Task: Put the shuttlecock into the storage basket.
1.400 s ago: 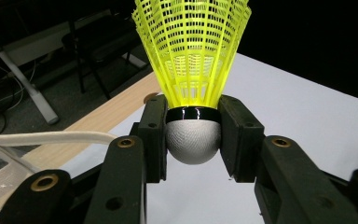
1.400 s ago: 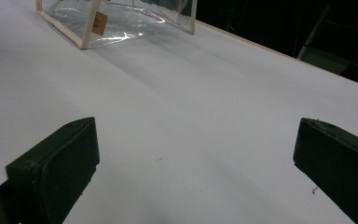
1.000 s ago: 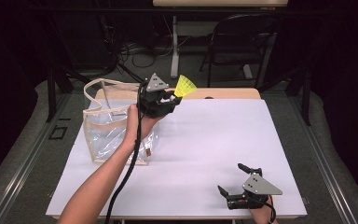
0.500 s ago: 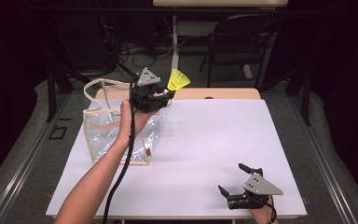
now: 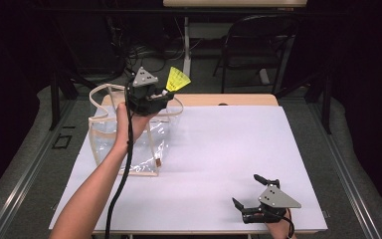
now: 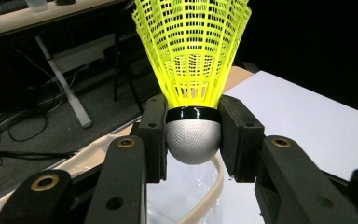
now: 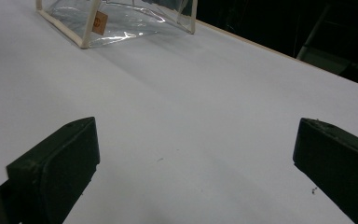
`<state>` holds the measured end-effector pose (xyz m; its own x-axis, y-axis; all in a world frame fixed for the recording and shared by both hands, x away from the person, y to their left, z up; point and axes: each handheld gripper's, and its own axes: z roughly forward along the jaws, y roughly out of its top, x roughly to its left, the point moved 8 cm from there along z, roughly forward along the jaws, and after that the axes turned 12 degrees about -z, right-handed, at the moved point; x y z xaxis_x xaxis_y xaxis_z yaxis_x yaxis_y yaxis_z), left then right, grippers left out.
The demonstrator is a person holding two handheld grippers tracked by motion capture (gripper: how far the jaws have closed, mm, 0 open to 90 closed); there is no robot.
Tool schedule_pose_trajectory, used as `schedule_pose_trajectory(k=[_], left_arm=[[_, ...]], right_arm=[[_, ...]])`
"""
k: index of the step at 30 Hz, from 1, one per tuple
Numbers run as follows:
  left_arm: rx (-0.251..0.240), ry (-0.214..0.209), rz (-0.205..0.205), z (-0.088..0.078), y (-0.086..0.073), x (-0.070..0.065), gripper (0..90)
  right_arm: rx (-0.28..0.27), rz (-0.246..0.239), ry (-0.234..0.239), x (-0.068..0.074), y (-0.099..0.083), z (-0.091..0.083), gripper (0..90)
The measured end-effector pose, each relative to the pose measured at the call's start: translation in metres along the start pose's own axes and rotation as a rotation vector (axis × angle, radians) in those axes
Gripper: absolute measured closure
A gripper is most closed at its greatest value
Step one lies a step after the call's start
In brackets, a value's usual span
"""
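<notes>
A yellow shuttlecock (image 6: 192, 70) is held by its grey rounded base between the black pads of the left hand-held gripper (image 5: 165, 94), its mesh skirt pointing up and away from the jaws. In the high view the shuttlecock (image 5: 177, 79) is seen raised above the far left part of the white tabletop (image 5: 229, 149), over the far rim of a clear plastic bag (image 5: 129, 144) with cream-coloured trim and handles. The bag stands open on the tabletop directly beneath the gripper, and its looped handle is seen just below the shuttlecock's base in the left gripper view. A small tan label (image 7: 99, 22) is fixed to the bag's near edge. The right hand-held gripper (image 5: 253, 191) is rested low at the near right edge of the tabletop, well apart from the bag, with its jaws spread wide and nothing between them. The stretch of tabletop between it and the bag is seen bare. Behind the tabletop, a dark chair (image 5: 258, 45), table legs and loose cables on the floor are visible.
</notes>
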<state>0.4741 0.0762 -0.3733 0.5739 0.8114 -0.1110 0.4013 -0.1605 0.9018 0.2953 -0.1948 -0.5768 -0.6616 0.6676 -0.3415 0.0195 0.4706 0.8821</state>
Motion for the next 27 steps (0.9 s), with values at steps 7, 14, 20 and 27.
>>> schedule_pose_trajectory(k=[7,14,20,27], left_arm=[[-0.012,0.021,-0.017,-0.006,0.001,0.014,65.1],[-0.023,0.040,-0.031,-0.013,0.002,0.025,65.1],[-0.028,0.053,-0.039,-0.018,0.002,0.033,65.1],[-0.034,0.073,-0.054,-0.025,0.001,0.045,65.1]], right_arm=[[0.003,0.005,0.003,0.000,-0.001,0.001,0.0],[0.004,0.006,0.003,0.000,-0.001,0.001,0.0],[0.003,0.004,0.002,0.000,-0.001,0.000,0.0],[0.000,0.004,0.002,-0.001,0.000,-0.001,0.0]])
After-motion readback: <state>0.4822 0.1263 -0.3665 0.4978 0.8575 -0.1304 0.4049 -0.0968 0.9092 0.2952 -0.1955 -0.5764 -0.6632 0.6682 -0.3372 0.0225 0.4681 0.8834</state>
